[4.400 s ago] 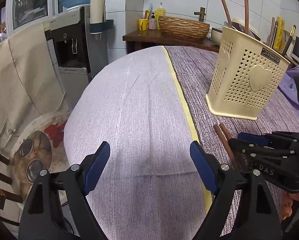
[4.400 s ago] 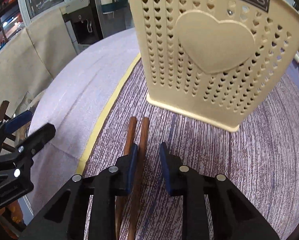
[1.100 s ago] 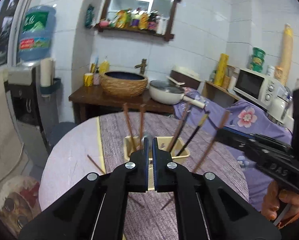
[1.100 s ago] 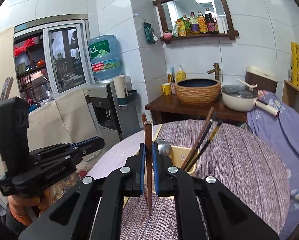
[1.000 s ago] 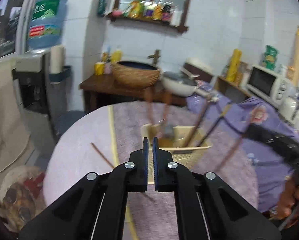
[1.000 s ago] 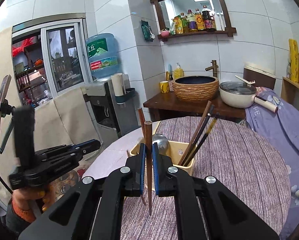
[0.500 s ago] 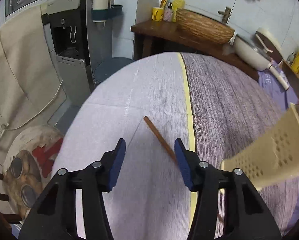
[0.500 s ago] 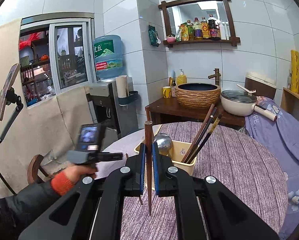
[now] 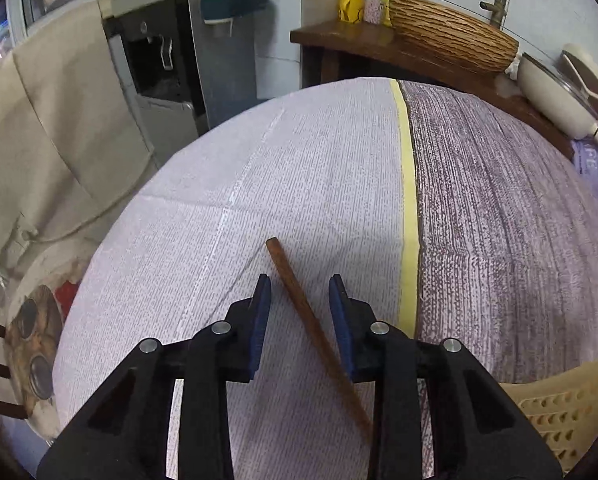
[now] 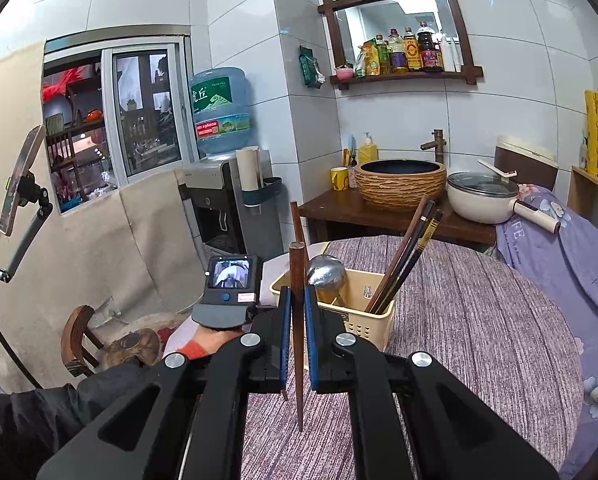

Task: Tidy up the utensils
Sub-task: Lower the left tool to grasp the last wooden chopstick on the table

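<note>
We see a tiled kitchen around a round table point(image 9: 331, 184) whose cloth is pale ahead of our left gripper point(image 9: 299, 312) and dark purple ahead of our right gripper point(image 10: 295, 320), with one water dispenser point(image 10: 223, 200) and one wooden counter point(image 10: 379, 210) beyond. One cream basket point(image 10: 363, 304) just ahead of the right gripper holds three dark chopsticks point(image 10: 407, 264) and one ladle point(image 10: 326, 272). The right gripper pinches one brown chopstick point(image 10: 297, 320) upright, while the left gripper's jaws are closing around one chopstick on the cloth point(image 9: 299, 300), not yet touching it.
</note>
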